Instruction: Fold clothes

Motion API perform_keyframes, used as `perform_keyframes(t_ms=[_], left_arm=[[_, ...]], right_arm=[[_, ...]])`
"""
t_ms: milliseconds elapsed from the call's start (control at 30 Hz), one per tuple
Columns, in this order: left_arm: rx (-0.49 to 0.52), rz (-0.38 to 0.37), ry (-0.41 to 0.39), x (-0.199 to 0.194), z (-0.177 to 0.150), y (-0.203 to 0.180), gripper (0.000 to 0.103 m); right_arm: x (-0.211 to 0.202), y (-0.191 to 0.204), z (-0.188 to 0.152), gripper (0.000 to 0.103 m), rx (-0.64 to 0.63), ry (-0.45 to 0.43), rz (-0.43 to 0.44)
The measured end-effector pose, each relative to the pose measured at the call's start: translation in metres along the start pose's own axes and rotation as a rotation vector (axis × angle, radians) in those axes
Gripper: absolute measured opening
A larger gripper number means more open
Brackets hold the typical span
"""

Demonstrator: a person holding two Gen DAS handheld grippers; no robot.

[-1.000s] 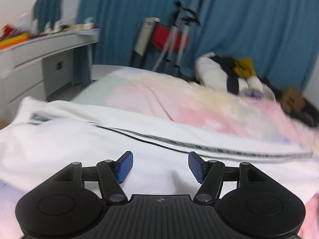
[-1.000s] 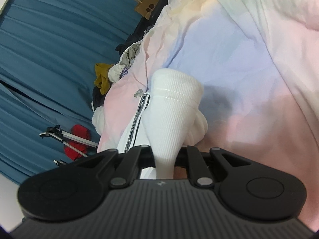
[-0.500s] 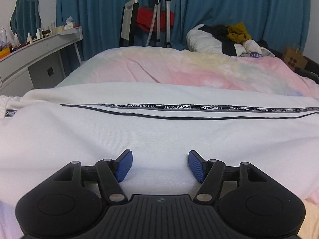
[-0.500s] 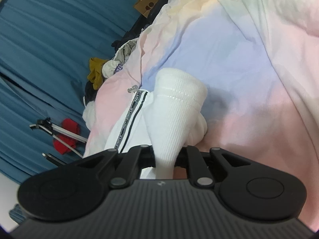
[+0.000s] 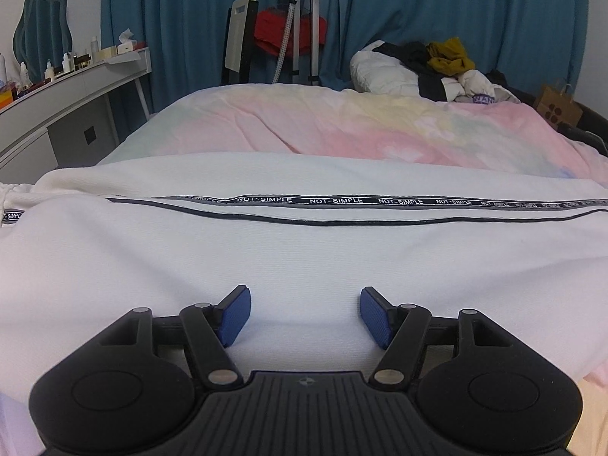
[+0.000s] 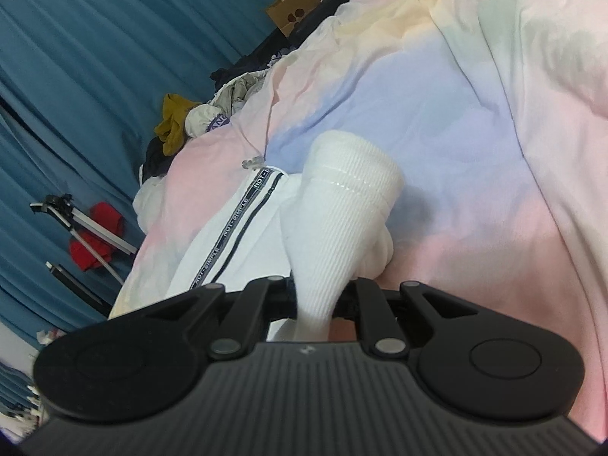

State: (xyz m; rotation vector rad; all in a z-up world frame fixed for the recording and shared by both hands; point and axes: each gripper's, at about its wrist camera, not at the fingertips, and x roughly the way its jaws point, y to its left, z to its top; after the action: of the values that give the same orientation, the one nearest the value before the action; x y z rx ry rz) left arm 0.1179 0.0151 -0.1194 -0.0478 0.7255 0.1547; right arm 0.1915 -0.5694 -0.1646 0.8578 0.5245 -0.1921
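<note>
White ribbed trousers (image 5: pixel 304 258) with a black "NOT-SIMPLE" side stripe (image 5: pixel 342 201) lie stretched across our pastel bedspread (image 5: pixel 342 129). Our left gripper (image 5: pixel 305 313) hovers low over the cloth, its 2 blue pads (image 5: pixel 236 313) spread apart. Our right gripper (image 6: pixel 315 304) is clamped on the ribbed cuff (image 6: pixel 342 220), lifting it off the bedspread.

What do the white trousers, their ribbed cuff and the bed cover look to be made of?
Trousers: fine-ribbed knit, probably cotton jersey, matte; a woven tape reading NOT-SIMPLE runs along the leg. Cuff: thicker ribbed knit, stretchy-looking, pinched in the right tool. Bed cover: thin smooth woven fabric, pastel-dyed, softly creased; the fibre cannot be told.
</note>
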Motion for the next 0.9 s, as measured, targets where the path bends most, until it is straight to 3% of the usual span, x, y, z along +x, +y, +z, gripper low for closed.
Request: perform_keyframes(t_ms=[133, 233, 333, 500, 667, 800, 900], left_arm=[[-0.002, -0.005, 0.005, 0.001, 0.002, 0.000, 0.066], [-0.009, -0.019, 0.002, 0.002, 0.004, 0.001, 0.066], [-0.030, -0.055, -0.010, -0.001, 0.010, 0.006, 0.066], [-0.120, -0.107, -0.031, -0.010, 0.021, 0.023, 0.066], [-0.230, -0.122, -0.114, -0.036, 0.037, 0.049, 0.068], [-0.346, -0.122, -0.182, -0.057, 0.044, 0.079, 0.071], [-0.405, -0.117, -0.216, -0.069, 0.047, 0.096, 0.072]], right_arm=[[-0.008, 0.022, 0.000, 0.011, -0.103, -0.044, -0.021], [-0.023, 0.062, -0.001, 0.011, -0.230, -0.123, -0.027], [-0.043, 0.116, -0.004, 0.011, -0.363, -0.202, 0.008], [-0.079, 0.219, -0.029, 0.011, -0.592, -0.268, 0.140], [-0.118, 0.306, -0.114, 0.011, -0.956, -0.306, 0.319], [-0.141, 0.320, -0.209, 0.011, -1.211, -0.289, 0.443], [-0.144, 0.300, -0.286, 0.011, -1.376, -0.215, 0.500]])
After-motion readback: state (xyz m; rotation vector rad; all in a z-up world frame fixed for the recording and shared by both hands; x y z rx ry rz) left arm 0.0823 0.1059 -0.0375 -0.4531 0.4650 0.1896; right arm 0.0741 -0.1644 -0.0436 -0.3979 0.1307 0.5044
